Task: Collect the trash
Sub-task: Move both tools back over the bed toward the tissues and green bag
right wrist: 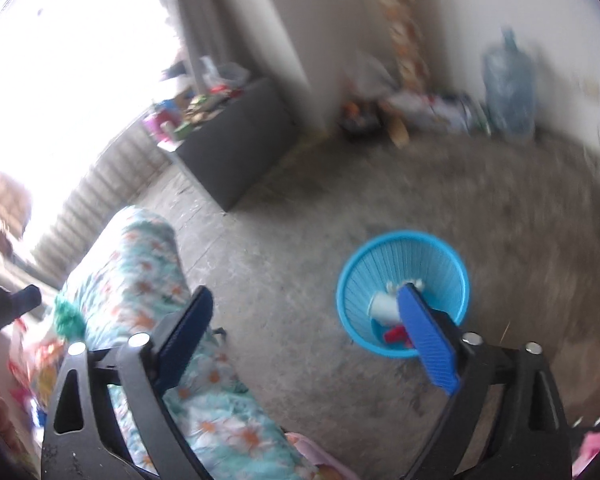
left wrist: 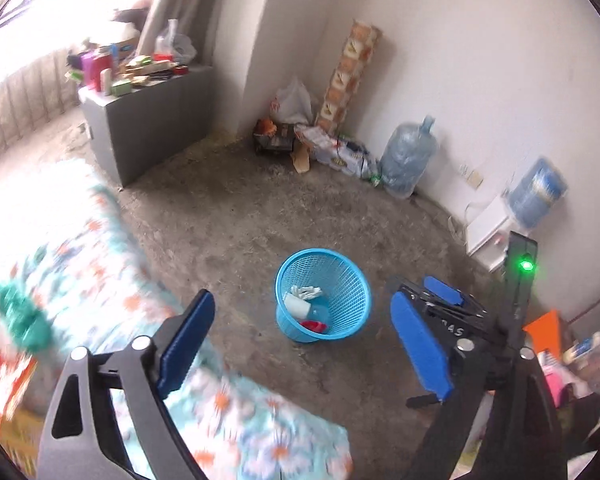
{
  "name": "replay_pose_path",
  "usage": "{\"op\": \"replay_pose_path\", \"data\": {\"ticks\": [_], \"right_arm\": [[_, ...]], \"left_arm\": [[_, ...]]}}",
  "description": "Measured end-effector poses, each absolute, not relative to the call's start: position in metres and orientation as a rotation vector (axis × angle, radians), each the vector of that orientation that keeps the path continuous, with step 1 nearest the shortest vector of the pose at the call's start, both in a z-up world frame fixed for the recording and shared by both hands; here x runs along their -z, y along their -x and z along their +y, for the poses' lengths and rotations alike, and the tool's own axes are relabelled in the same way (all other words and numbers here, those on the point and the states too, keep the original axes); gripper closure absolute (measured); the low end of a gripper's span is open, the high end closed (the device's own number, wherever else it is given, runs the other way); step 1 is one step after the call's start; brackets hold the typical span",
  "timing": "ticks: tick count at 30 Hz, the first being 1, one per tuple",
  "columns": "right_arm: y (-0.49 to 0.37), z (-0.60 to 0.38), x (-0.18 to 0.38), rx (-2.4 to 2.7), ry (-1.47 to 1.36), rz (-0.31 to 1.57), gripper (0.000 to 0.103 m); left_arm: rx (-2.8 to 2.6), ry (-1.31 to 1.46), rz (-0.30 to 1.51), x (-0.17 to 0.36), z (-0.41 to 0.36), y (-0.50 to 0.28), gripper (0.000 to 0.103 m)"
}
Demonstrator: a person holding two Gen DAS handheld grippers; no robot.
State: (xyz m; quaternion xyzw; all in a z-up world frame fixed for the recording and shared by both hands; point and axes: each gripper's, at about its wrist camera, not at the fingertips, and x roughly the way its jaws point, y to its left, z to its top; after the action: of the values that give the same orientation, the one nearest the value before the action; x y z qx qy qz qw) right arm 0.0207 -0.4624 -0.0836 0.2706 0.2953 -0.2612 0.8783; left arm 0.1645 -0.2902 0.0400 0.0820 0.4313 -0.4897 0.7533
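A blue mesh trash basket point(left wrist: 323, 295) stands on the concrete floor and holds white and red trash. It also shows in the right wrist view point(right wrist: 402, 293), partly behind my right finger. My left gripper point(left wrist: 300, 344) is open and empty, above the floor near the bed edge, with the basket ahead between its fingers. My right gripper point(right wrist: 306, 340) is open and empty; it also shows in the left wrist view point(left wrist: 444, 294), to the right of the basket. A green crumpled item point(left wrist: 18, 312) lies on the floral bedding; it also shows in the right wrist view point(right wrist: 69, 318).
A floral blanket point(right wrist: 148, 272) covers the bed at left. A grey cabinet point(left wrist: 148, 120) with clutter stands at the back. Bags, boxes and a large water jug point(left wrist: 408, 156) sit along the wall. A white box point(left wrist: 488, 232) and orange item point(left wrist: 544, 328) are at right.
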Motion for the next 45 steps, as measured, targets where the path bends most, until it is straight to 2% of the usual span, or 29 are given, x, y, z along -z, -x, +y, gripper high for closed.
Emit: {"op": "replay_pose_path", "data": {"ticks": [2, 8, 17, 25, 33, 40, 45], "right_arm": [[-0.024, -0.438, 0.066, 0.551, -0.490, 0.603, 0.008], [-0.041, -0.383, 0.043, 0.567, -0.348, 0.630, 0.008], [-0.068, -0.314, 0.033, 0.505, -0.107, 0.618, 0.008], [-0.090, -0.294, 0.034, 0.142, -0.255, 0.568, 0.008], [-0.127, -0.290, 0.062, 0.064, -0.386, 0.675, 0.008], [-0.152, -0.292, 0.076, -0.006, -0.460, 0.743, 0.023], [-0.180, -0.289, 0.084, -0.074, -0.524, 0.786, 0.029]], "left_arm": [[1.034, -0.121, 0.932, -0.052, -0.256, -0.164, 0.005], [0.881, 0.009, 0.894, -0.079, -0.161, -0.160, 0.005], [0.708, 0.181, 0.792, -0.088, -0.017, -0.167, 0.005], [0.617, 0.306, 0.730, -0.066, 0.073, -0.170, 0.005], [0.490, 0.159, 0.623, -0.058, 0.095, -0.183, 0.005], [0.387, 0.018, 0.577, -0.047, 0.084, -0.215, 0.006], [0.314, -0.080, 0.616, -0.027, 0.069, -0.245, 0.024]]}}
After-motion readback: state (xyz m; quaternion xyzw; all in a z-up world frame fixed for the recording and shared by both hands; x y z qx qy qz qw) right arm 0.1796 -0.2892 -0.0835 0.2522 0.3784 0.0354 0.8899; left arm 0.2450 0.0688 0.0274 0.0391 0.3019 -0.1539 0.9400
